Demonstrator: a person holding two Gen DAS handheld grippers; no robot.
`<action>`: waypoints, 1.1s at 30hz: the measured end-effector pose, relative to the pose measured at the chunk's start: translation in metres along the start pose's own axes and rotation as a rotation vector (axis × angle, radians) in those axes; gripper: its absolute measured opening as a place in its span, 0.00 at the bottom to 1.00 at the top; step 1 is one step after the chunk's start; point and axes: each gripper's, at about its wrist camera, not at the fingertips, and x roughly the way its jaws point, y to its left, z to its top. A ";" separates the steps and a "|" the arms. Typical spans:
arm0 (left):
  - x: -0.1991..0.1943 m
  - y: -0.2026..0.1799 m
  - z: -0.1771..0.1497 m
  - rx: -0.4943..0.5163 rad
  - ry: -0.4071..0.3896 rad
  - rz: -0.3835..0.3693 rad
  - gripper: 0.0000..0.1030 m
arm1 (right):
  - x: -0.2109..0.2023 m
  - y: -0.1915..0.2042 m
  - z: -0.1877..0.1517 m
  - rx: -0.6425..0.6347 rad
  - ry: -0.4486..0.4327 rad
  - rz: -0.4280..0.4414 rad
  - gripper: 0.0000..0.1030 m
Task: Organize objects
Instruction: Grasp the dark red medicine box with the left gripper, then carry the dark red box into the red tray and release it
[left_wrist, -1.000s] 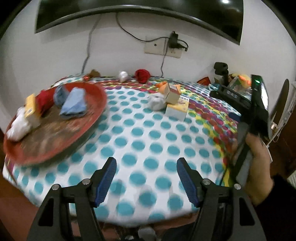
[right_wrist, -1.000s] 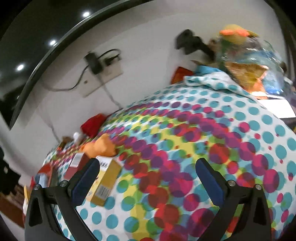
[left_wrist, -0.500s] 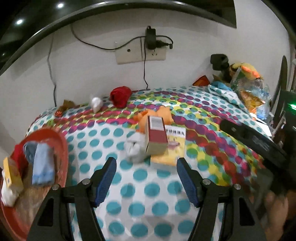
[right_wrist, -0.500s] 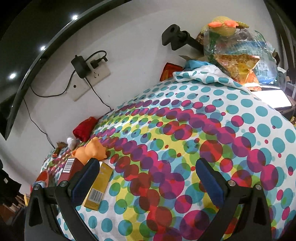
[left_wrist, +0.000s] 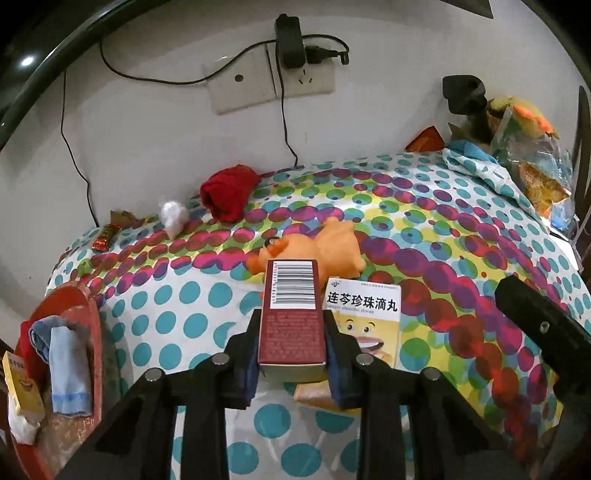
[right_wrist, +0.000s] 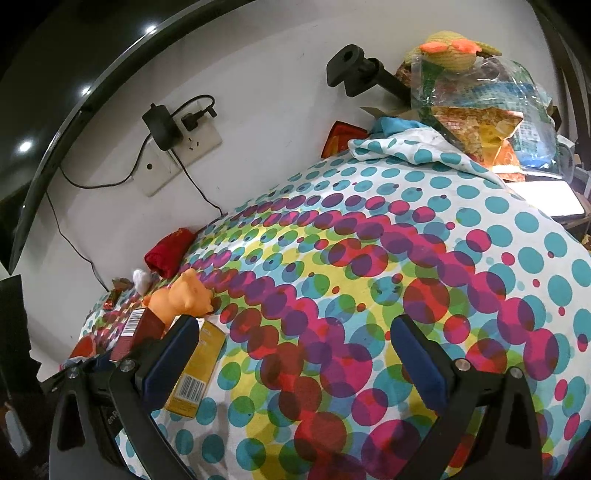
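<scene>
My left gripper (left_wrist: 291, 317) is closing on a dark red box with a barcode (left_wrist: 292, 284), which stands upright between the jaws; both blue pads press on its sides. Right of it a yellow medicine box (left_wrist: 364, 321) lies flat on the dotted tablecloth. An orange rubber toy (left_wrist: 332, 251) lies just behind both boxes. In the right wrist view my right gripper (right_wrist: 295, 332) hangs open over bare cloth, with nothing between its fingers. The red box (right_wrist: 136, 328), the yellow box (right_wrist: 195, 380) and the toy (right_wrist: 181, 295) show to its left.
A red plate (left_wrist: 94, 317) at the left edge holds a blue cloth (left_wrist: 68, 365) and a small yellow box (left_wrist: 20, 387). A red cloth (left_wrist: 229, 192), a white wad (left_wrist: 173, 216) and a wrapper (left_wrist: 105, 236) lie by the wall. Snack bags (left_wrist: 535, 173) pile up at the back right.
The left gripper swung right from the red plate to the boxes and shut on the dark red box. The right gripper stayed open and hardly moved.
</scene>
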 end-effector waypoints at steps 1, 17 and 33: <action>-0.001 0.000 0.000 0.001 -0.003 -0.001 0.28 | 0.000 0.000 0.000 0.000 -0.001 0.001 1.00; -0.064 0.031 0.001 -0.067 -0.097 0.028 0.28 | 0.004 0.000 -0.002 -0.008 0.020 -0.001 1.00; -0.127 0.158 -0.065 -0.223 -0.069 0.153 0.28 | 0.007 0.001 -0.002 -0.015 0.043 -0.001 1.00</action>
